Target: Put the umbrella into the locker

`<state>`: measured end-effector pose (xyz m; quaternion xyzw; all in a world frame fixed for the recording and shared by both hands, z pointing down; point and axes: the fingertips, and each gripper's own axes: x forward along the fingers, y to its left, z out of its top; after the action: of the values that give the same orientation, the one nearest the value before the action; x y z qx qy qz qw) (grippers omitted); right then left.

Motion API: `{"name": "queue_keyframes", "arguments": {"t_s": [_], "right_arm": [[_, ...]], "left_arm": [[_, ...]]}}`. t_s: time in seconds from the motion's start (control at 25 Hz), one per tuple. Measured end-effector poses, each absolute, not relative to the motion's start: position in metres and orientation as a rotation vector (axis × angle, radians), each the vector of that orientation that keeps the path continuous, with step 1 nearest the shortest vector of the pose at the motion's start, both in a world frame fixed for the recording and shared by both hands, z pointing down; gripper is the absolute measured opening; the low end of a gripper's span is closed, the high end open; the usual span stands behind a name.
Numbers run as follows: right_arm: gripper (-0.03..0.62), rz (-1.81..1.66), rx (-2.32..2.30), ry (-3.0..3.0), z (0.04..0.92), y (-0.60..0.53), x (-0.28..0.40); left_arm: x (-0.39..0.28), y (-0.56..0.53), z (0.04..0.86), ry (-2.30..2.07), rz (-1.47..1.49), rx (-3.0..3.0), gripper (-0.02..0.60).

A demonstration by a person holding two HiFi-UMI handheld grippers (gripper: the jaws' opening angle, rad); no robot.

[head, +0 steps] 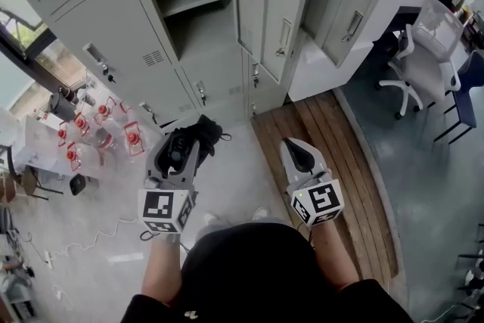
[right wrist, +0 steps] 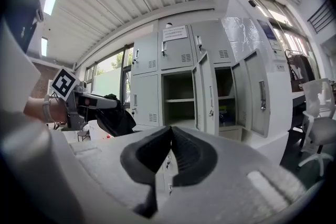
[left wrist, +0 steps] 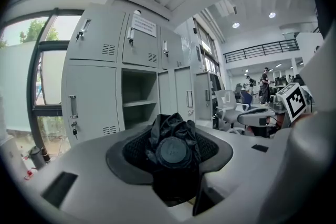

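A folded black umbrella (head: 206, 132) is clamped in my left gripper (head: 190, 138), its bunched fabric and round end cap (left wrist: 173, 150) filling the space between the jaws in the left gripper view. The left gripper (left wrist: 171, 139) points toward the grey lockers, where one compartment (head: 193, 4) stands open with a shelf inside (left wrist: 139, 103). My right gripper (head: 295, 146) hovers beside it on the right, shut with nothing in it; its pads meet (right wrist: 170, 134). The right gripper view also shows the umbrella (right wrist: 114, 119) at the left and the open locker (right wrist: 178, 99) ahead.
The locker's door (head: 272, 11) swings out to the right, and a further open door (head: 349, 7) is beyond it. A wooden platform (head: 325, 163) lies on the floor at right, a white office chair (head: 423, 49) further right. Red-capped water jugs (head: 98, 132) stand at the left.
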<state>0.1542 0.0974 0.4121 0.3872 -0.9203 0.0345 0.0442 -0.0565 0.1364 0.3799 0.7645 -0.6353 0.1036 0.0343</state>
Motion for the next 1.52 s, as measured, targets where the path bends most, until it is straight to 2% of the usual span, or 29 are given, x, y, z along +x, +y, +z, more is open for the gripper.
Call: {"name": "queue_keyframes", "arguments": {"t_s": [0.24,0.64,1.0,1.52], "right_arm": [[-0.003,0.176,1.158,-2.829,0.423,0.087,0.176],[-0.003,0.190,1.128,-2.813,0.434,0.064,0.161],[-0.003,0.169,1.150,-2.785,0.431,0.013,0.108],[-0.003,0.136,1.337,-2.744,0.412,-0.067,0.018]], "left_arm": [[-0.041,0.133,0.384,-1.985,0.338,2.311,0.215],[-0.047,0.105,0.398,-1.953,0.348,2.307,0.215],[-0.096,0.046,0.391,-1.914,0.268,2.340,0.215],[-0.165,-0.065,0.327,-1.799,0.188,2.611,0.215]]}}
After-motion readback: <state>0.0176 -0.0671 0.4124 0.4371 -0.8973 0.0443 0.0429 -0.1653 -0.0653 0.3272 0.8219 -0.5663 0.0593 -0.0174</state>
